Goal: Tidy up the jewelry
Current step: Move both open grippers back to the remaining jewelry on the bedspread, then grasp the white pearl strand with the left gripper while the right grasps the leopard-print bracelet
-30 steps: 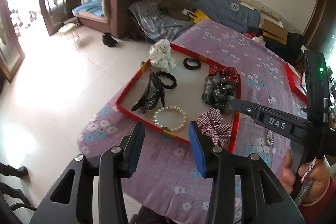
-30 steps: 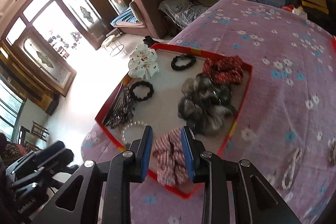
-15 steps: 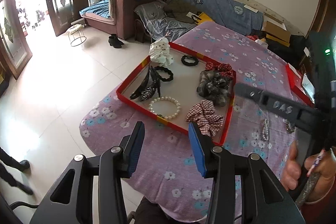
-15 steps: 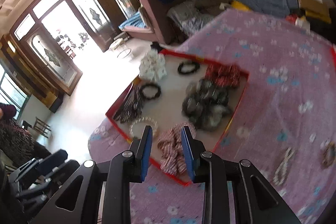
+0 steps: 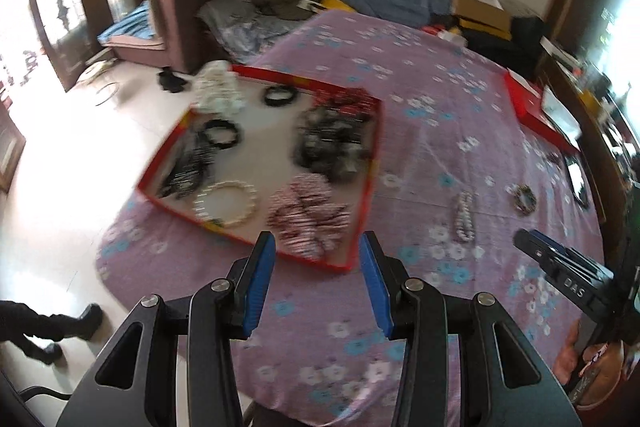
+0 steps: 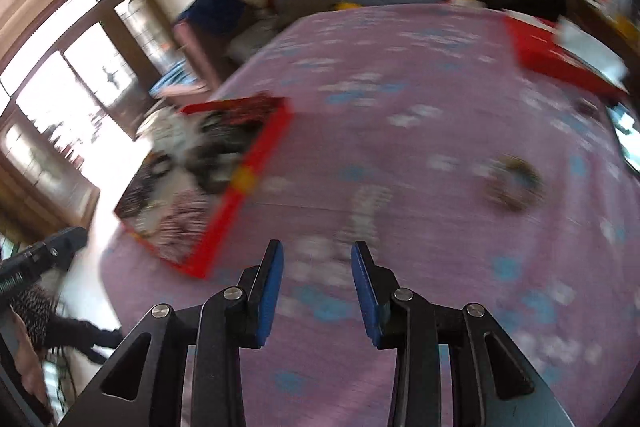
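Observation:
A red-rimmed tray point(image 5: 370, 183) on the purple flowered cloth holds scrunchies, black hair ties, hair clips and a pearl bracelet point(image 5: 226, 203). A plaid scrunchie point(image 5: 306, 213) lies at its near corner. A bead bracelet point(image 5: 464, 217) and a dark beaded ring point(image 5: 525, 199) lie loose on the cloth to the right; both also show, blurred, in the right wrist view, the bracelet point(image 6: 366, 211) and the ring point(image 6: 514, 183). My left gripper point(image 5: 318, 279) is open and empty above the tray's near edge. My right gripper point(image 6: 316, 287) is open and empty just short of the bead bracelet.
A second red tray point(image 5: 536, 115) sits at the table's far right. The table's left edge drops to a white floor, where a person's feet point(image 5: 52, 327) stand. A sofa with bedding and boxes lines the far wall.
Both grippers have swung right, away from the tray. The right gripper now faces the loose bracelets on the cloth. Both stay open and empty.

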`<state>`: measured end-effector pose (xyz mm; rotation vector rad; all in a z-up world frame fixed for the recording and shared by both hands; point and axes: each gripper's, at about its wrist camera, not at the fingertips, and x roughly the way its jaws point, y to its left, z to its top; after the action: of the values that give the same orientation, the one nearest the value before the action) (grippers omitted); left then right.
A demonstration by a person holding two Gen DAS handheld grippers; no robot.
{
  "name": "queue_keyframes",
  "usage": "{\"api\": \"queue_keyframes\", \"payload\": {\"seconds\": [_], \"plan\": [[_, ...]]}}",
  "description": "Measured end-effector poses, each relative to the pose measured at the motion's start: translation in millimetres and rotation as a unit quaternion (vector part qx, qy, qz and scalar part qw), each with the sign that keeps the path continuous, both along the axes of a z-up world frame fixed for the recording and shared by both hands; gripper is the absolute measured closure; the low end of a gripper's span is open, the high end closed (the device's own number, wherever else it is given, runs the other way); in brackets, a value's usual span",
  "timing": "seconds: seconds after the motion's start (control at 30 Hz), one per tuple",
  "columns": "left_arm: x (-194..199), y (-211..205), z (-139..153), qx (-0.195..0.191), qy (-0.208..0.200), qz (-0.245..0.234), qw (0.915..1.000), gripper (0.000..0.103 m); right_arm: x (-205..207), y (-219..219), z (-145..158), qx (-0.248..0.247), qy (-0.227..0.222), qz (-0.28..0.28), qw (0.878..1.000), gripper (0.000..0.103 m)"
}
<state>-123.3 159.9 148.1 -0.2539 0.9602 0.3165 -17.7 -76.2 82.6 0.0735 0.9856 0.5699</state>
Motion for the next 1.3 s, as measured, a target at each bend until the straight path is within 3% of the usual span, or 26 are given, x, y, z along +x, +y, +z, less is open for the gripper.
{"api": "queue_keyframes", "payload": {"seconds": [0.3, 0.5, 0.63, 0.83, 1.0, 1.07, 1.1, 1.3], "plan": [[71, -54, -22, -0.037, 0.003, -0.099, 0.9944, 0.061, -7, -121, -22, -0.043, 0.032, -0.144, 0.988, 0.065], [112, -70, -59, -0.065, 0.030, -0.128, 0.9893, 0.061, -7, -153, -27, -0.044, 0.045, -0.173, 0.983, 0.065], [139, -88, -90, -0.088, 0.062, -0.155, 0.9820, 0.061, 6, -159, -29, -0.038, 0.040, -0.180, 0.982, 0.065], [164, -113, -112, -0.058, 0.071, -0.186, 0.9782, 0.063, 41, -146, -32, -0.026, 0.035, -0.168, 0.985, 0.065], [177, -119, -125, -0.064, 0.077, -0.201, 0.9744, 0.072, 76, -120, -40, -0.038, 0.027, -0.143, 0.989, 0.065], [182, -123, -128, -0.067, 0.083, -0.210, 0.9719, 0.094, 90, -114, -45, -0.044, 0.029, -0.140, 0.989, 0.065], [184, -124, -130, -0.071, 0.086, -0.213, 0.9707, 0.098, 96, -111, -48, -0.047, 0.030, -0.139, 0.989, 0.065], [178, -117, -114, -0.107, 0.060, -0.210, 0.9700, 0.098, 129, -95, -63, -0.071, 0.034, -0.132, 0.988, 0.066]]}}
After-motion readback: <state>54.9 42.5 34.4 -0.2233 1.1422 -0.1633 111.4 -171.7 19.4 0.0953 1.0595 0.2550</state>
